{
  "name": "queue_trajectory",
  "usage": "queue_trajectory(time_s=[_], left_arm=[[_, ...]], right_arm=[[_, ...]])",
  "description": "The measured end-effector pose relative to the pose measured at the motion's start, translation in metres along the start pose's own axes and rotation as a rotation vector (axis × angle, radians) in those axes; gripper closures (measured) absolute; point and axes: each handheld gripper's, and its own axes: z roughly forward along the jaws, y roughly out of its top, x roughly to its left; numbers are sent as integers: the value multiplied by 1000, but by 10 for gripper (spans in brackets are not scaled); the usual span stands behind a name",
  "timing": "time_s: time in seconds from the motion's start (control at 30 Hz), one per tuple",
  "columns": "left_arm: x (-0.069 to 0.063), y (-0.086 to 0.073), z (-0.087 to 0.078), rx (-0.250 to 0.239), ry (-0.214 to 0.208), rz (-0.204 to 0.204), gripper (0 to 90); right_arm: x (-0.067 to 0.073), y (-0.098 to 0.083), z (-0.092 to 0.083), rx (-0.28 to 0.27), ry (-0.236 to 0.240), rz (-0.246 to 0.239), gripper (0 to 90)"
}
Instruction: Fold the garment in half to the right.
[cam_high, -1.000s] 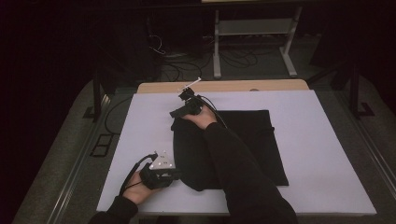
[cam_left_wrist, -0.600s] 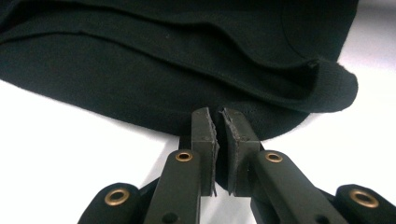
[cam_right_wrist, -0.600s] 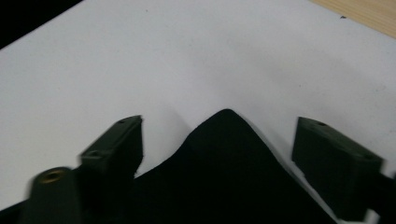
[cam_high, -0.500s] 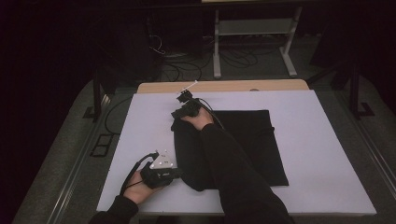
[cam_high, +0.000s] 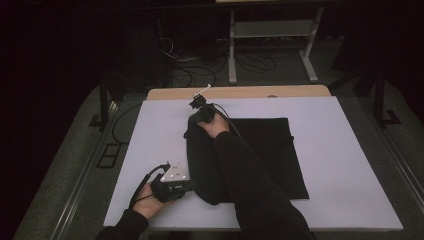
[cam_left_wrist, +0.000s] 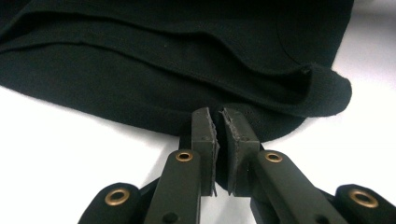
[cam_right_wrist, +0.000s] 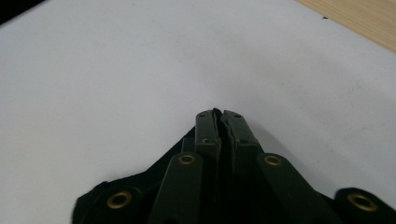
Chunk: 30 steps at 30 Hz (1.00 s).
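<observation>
A black cloth (cam_high: 265, 150) lies spread on the white table (cam_high: 345, 165). My left gripper (cam_high: 189, 184) is at the cloth's near left edge. In the left gripper view its jaws (cam_left_wrist: 218, 116) are shut on the folded hem of the cloth (cam_left_wrist: 163, 56). My right gripper (cam_high: 196, 105) is at the cloth's far left corner, with the forearm lying across the cloth. Its jaws (cam_right_wrist: 218, 114) have just been closing and now stand shut, with the corner of the cloth (cam_right_wrist: 140, 186) caught between and under them.
A wooden strip (cam_high: 250, 92) runs along the table's far edge. Beyond it a metal stand (cam_high: 270, 30) and loose cables (cam_high: 185, 60) sit on the dark floor. Bare white table lies to the left and right of the cloth.
The right gripper has shifted slightly at the cloth's far left corner. The left hand has kept still at the near edge.
</observation>
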Motion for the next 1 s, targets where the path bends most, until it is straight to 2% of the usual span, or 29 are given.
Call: queue_trajectory(time_s=[0.03, 0.13, 0.17, 0.27, 0.4, 0.43, 0.47, 0.53, 0.8, 1.0], left_arm=[[0, 0, 0, 2, 2, 2, 825], [-1, 2, -2, -18, 1, -1, 826], [-1, 2, -2, -18, 1, -1, 826], [-3, 5, -6, -37, 3, -1, 826], [-7, 9, -9, -53, -1, 8, 826], [-9, 11, -10, -73, 1, -2, 826], [-9, 12, -12, -71, 0, 11, 826], [-12, 15, -13, -94, -1, 7, 826], [-18, 21, -10, -97, -7, 34, 826], [-24, 33, -9, -135, -14, 50, 826]], right_arm=[[0, 0, 0, 0, 0, 0, 841], [-2, 4, -15, -9, 56, 5, 845], [-2, 4, -15, -9, 56, 5, 845], [-1, 6, -32, -44, 92, 2, 845], [-2, 6, -43, -66, 100, 0, 845], [-2, 5, -47, -75, 104, 4, 845], [-3, 4, -50, -79, 108, 8, 845], [-4, 3, -56, -87, 111, 4, 845], [-12, 0, -73, -109, 117, 10, 845], [-20, -2, -87, -122, 107, 20, 844]])
